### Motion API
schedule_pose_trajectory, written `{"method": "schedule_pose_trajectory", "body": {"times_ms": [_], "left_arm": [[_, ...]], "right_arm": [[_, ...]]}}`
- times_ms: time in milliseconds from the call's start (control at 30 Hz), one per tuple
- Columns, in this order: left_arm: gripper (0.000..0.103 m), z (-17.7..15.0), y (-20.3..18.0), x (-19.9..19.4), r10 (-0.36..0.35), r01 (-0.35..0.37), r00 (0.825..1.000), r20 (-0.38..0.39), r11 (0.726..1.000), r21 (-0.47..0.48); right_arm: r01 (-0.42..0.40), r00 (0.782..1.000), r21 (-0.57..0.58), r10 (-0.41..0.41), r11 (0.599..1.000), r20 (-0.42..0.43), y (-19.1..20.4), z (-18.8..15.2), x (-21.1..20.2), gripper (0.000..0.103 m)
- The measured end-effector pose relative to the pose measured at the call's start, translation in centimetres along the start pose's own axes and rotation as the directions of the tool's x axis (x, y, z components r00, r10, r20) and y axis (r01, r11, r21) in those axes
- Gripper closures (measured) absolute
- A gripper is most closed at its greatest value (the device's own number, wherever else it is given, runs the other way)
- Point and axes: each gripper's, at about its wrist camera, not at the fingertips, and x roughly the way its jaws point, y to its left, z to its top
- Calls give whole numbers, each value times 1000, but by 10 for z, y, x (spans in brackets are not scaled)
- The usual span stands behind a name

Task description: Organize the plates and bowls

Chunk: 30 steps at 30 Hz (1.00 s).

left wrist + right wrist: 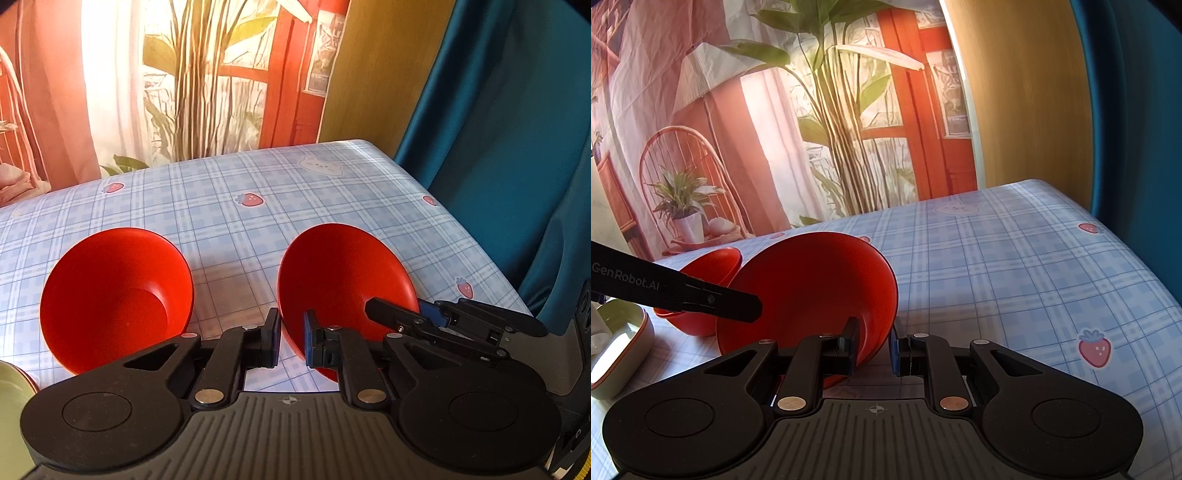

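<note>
2 red bowls stand on the blue plaid tablecloth [332, 192]. In the left wrist view the left bowl [114, 299] sits in the lower left of the frame, apart from both tools, its rim just beside the outer face of the left gripper's [291, 338] left finger. The right bowl [343, 280] sits at lower centre, tilted, with its near rim passing between that gripper's 2 fingers: 1 pad lies outside the wall, the other inside the bowl. The left gripper is clamped narrowly on that rim. The right gripper [424, 317] enters from the lower right edge of the same frame and takes the bowl's right-hand rim, 1 finger reaching inside the bowl and 1 outside. In the right wrist view the right bowl [812, 291] fills the lower centre left, tilted, its near wall running down between the fingers of the right gripper [873, 349], the left pad against the bowl's wall; the jaws are nearly closed on the rim, so it grasps the same bowl. The left gripper [753, 308] comes in from the left edge of that frame as a black bar, its tip over the bowl's far side. The left bowl [709, 273] shows behind it at middle left. A pale green dish [624, 343] with an orange rim lies at the lower left edge.
</note>
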Motion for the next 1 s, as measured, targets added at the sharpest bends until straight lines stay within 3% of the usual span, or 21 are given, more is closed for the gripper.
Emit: {"method": "schedule_pose_trajectory", "body": {"times_ms": [500,633,700,1000], "left_arm": [[91,-2,9,11,1,-2,999,-37,999,-44],[91,-2,9,10,-8,7,999,-36,999,-47],[91,-2,8,9,-13,12,999,-37,999,-47],[92,-6,12,7,-65,58,996,-55,990,-126]], "right_arm": [[-15,1000,11,15,1000,27,-2,-1,-5,83],[-30,999,36,28,999,46,-6,-1,-9,89],[-34,999,42,33,999,35,-6,1,-10,93],[10,997,136,0,991,-74,-7,17,-12,94]]}}
